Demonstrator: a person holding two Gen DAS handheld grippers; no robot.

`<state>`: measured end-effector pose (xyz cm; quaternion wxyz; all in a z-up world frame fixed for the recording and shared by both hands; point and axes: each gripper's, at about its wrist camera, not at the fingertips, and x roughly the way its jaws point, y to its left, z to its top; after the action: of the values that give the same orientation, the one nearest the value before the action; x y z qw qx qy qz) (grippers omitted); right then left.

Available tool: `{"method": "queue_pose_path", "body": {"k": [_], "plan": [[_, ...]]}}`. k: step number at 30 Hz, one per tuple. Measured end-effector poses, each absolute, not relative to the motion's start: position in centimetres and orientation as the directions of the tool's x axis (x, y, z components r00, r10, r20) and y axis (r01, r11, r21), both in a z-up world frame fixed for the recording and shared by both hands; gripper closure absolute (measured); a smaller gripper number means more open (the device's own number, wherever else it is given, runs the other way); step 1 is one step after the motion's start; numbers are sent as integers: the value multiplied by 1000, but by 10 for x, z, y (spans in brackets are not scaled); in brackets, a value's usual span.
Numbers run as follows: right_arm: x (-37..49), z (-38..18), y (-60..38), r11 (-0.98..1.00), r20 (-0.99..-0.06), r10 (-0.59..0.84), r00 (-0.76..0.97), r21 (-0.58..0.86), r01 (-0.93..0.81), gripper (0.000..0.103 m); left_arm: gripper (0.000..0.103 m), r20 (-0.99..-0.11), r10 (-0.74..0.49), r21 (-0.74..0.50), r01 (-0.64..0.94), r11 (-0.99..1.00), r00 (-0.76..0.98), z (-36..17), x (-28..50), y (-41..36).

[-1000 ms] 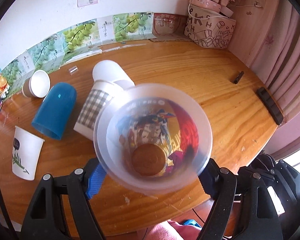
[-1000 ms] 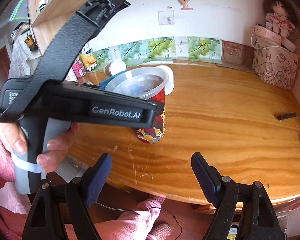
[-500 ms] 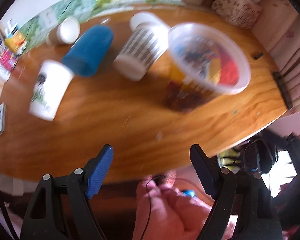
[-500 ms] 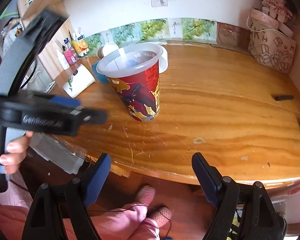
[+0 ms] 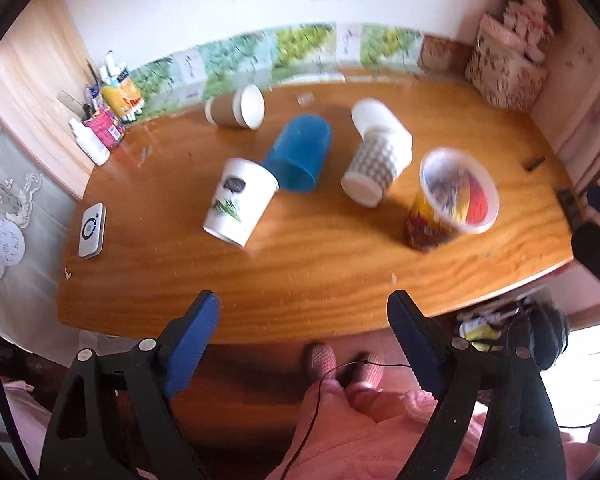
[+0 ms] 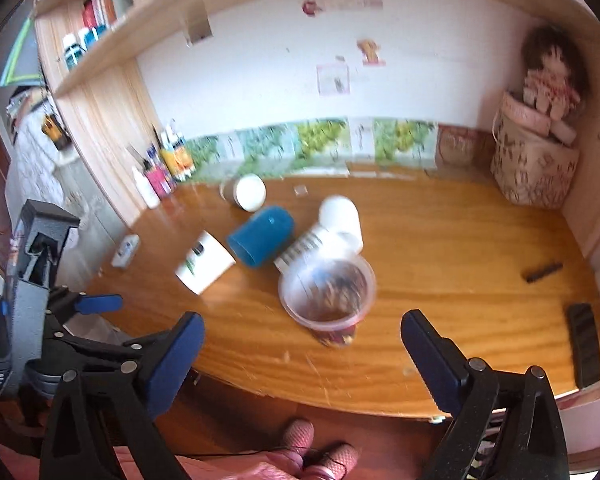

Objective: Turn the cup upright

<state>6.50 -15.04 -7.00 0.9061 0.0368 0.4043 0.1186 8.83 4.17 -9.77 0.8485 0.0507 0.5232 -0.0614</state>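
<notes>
I see the printed cup (image 5: pixel 452 204) standing upright on the desk (image 5: pixel 300 264), mouth up, its clear rim open to both cameras; in the right wrist view it (image 6: pixel 327 294) sits closest to the desk's near edge. I take that cup as my landmark.

Just behind it and to its left lies the checked cup (image 5: pixel 374 166) on its side, base toward me, with a white cup (image 5: pixel 380 124) touching its far end. Farther left of the printed cup, the blue cup (image 5: pixel 298 158) lies on its side, and the white leaf-print cup (image 5: pixel 240 202) stands mouth down beside it, the two touching or nearly so. Beyond those, toward the wall, a brown paper cup (image 5: pixel 236 112) lies on its side with its white inside facing me. Well to the right of the printed cup I see a small dark stick (image 6: pixel 542 272) and a black bar (image 6: pixel 584 346).

My left hand-held gripper (image 5: pixel 302 340) is spread wide with nothing between its blue pads, hanging off the desk's near edge, apart from the printed cup. My right hand-held gripper (image 6: pixel 300 354) is likewise wide and empty, short of the cup.
</notes>
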Motion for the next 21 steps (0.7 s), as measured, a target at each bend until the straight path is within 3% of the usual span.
{"method": "queue_pose_path", "body": {"k": [11,19,21], "plan": [[49,-16,-121,976,-625,209,752,83,-202,1,10,-729,-121,-87,84,993,674,-28,89,56],[30,-2,-115,993,-528,112,842,27,-115,1,9,-592,-70,-74,33,997,803,-12,68,62],[26,1,-115,996,-501,88,861,18,-91,1,3,-575,-46,-63,12,998,817,-9,65,65]]}}
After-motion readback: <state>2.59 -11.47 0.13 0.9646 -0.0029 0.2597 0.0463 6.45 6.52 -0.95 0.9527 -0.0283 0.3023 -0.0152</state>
